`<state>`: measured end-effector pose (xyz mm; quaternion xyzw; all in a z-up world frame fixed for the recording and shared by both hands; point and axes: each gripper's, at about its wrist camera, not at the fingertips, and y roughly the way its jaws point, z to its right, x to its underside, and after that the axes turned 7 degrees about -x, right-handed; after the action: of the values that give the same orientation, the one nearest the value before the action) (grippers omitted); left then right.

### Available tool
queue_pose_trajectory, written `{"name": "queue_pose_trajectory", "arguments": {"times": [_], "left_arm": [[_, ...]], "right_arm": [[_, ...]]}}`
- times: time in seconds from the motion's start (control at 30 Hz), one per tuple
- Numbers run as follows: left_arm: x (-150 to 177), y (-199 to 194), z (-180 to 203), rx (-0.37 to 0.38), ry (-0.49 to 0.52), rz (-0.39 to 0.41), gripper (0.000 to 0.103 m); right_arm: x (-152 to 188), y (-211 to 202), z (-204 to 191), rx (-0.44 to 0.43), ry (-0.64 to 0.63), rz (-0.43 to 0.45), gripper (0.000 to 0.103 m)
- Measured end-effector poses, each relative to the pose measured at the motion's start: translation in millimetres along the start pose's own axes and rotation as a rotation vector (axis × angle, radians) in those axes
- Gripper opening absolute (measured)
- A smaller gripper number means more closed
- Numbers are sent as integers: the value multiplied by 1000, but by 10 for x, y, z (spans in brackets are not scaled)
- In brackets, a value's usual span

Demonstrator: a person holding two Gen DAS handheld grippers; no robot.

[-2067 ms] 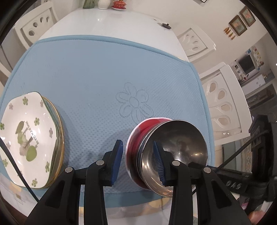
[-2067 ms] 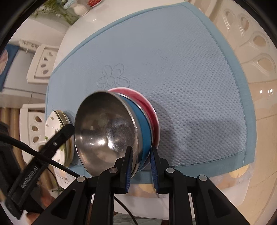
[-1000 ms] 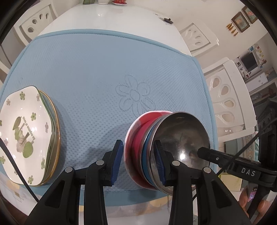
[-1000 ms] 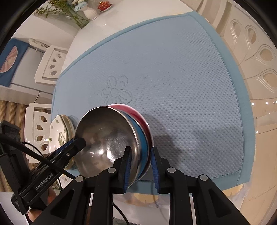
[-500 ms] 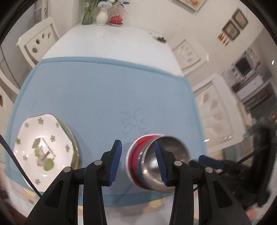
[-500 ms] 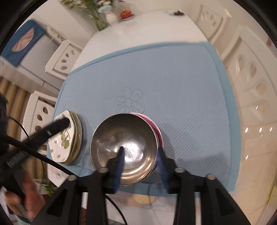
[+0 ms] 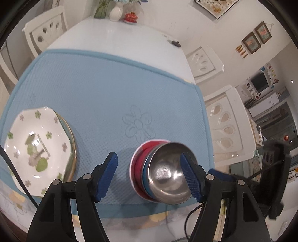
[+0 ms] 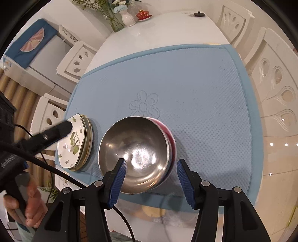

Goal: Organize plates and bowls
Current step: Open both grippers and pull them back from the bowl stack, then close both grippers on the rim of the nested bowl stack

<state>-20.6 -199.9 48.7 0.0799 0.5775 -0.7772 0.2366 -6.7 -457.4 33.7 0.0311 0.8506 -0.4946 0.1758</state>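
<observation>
A steel bowl (image 7: 167,175) (image 8: 135,151) sits nested in a blue bowl (image 7: 145,176) and a red bowl (image 7: 136,167) on the blue mat (image 7: 104,89) near its front edge. A stack of plates topped by a white floral plate (image 7: 35,149) (image 8: 73,143) lies to the left. My left gripper (image 7: 149,176) is open and raised above the bowls. My right gripper (image 8: 150,180) is open, its jaws apart on either side of the bowl stack's near rim, holding nothing.
White chairs (image 7: 225,128) stand around the white table (image 7: 119,39). A vase (image 8: 128,17), a red lidded dish (image 8: 143,14) and a small dark object (image 8: 199,14) stand at the far end. A cable (image 8: 55,169) trails at the left.
My right gripper has let go of the bowl stack and opened wide. My left gripper has opened wider too. Both have pulled up and back; the bowls rest on the mat.
</observation>
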Motion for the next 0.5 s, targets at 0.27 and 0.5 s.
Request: {"name": "queue_pose_trajectory", "arguments": {"times": [0.27, 0.5], "left_arm": [[163, 301, -63, 33, -13, -43, 68], [249, 672, -166, 79, -84, -69, 67]], "right_arm": [[-50, 171, 259, -116, 74, -33, 54], [-66, 442, 351, -171, 110, -61, 55]]}}
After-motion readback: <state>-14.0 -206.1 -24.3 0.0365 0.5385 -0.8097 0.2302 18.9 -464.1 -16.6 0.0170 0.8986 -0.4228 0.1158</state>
